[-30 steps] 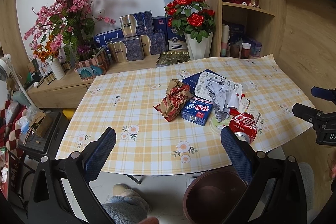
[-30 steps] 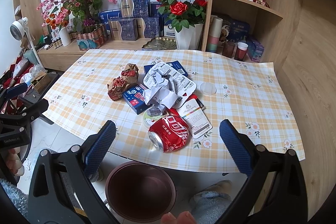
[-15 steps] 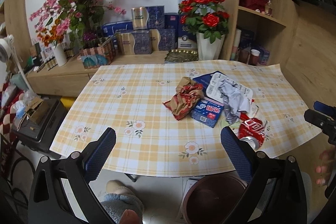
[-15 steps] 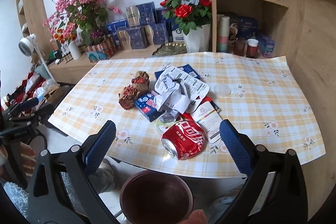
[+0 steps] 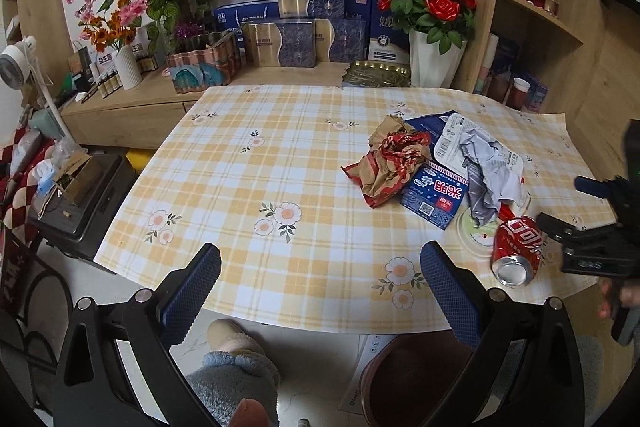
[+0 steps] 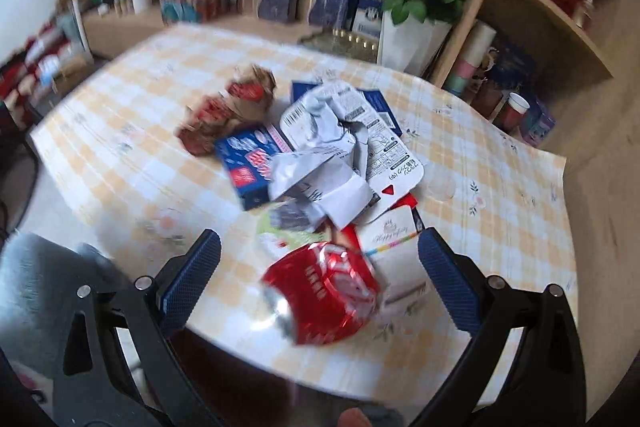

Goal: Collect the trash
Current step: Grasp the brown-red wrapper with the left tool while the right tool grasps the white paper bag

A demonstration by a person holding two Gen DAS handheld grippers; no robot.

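Lettering on the blue box (image 5: 435, 195) is Chinese, white on red; the red can (image 5: 515, 247) shows white script I cannot read. The can lies crushed on its side at the bench (image 5: 248, 187) edge, beside a brown wrapper (image 5: 384, 163) and crumpled paper (image 5: 486, 173). A bin (image 5: 408, 379) stands on the floor below. The left hand-held gripper (image 5: 320, 291) hangs wide, holding nothing.

In the blurred right view, a card (image 6: 394, 235) reads "Happy" in script. The right hand-held gripper (image 6: 319, 287) is spread wide around the can (image 6: 324, 295), fingers (image 6: 192, 279) apart from it.
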